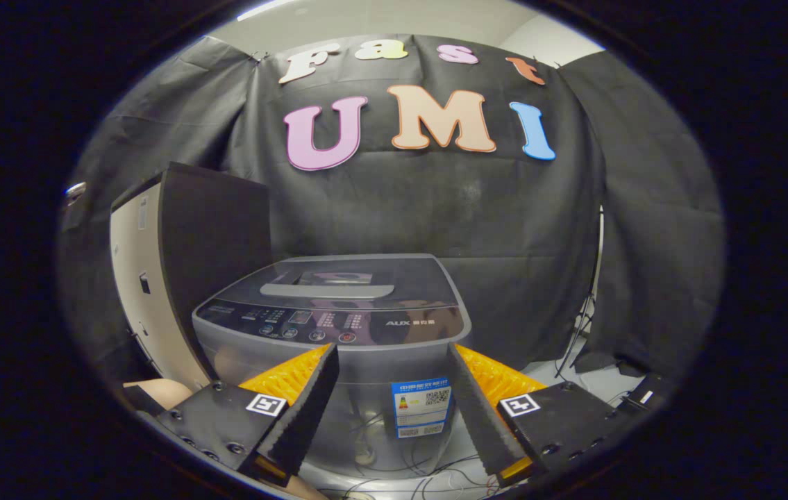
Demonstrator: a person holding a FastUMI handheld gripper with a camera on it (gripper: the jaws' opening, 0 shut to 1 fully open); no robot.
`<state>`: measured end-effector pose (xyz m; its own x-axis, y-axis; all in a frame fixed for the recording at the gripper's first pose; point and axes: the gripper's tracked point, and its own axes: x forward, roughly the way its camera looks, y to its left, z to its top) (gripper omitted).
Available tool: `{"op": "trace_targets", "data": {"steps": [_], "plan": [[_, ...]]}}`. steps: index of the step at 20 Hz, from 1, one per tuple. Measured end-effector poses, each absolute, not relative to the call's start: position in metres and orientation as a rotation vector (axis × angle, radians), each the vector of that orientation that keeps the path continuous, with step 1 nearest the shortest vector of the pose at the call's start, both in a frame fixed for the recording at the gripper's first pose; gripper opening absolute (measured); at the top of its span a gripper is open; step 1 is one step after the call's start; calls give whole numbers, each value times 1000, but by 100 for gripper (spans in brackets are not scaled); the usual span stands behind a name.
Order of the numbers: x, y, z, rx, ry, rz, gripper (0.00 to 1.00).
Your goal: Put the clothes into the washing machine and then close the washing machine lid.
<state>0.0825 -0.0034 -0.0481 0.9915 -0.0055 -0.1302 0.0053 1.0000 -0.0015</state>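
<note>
Hovering with fingers spread wide apart, gripper (392, 361) holding nothing and touching nothing. Facing the washing machine (338, 326) just ahead, its front showing between the fingers, lid (341, 281) down flat on top, control panel (310, 323) along the near edge. Left of the machine, a dark cabinet (192, 257); below it, cables (428, 476) on pale floor; behind it, black cloth wall (505, 229).

Pale floor (546, 371), washing machine (338, 326) standing on it, loose cables (421, 472) beside
</note>
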Motion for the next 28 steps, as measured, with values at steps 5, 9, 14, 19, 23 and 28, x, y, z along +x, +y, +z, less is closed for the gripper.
{"op": "trace_targets", "data": {"steps": [5, 9, 14, 19, 23, 28], "plan": [[80, 6, -54, 42, 158, 28, 98], [77, 4, -49, 38, 135, 11, 97], [74, 3, -45, 29, 120, 0, 97], [63, -1, -46, 20, 141, -23, 98], [52, -1, -44, 4, 137, -27, 98], [38, -1, -34, 10, 102, -29, 98]]}}
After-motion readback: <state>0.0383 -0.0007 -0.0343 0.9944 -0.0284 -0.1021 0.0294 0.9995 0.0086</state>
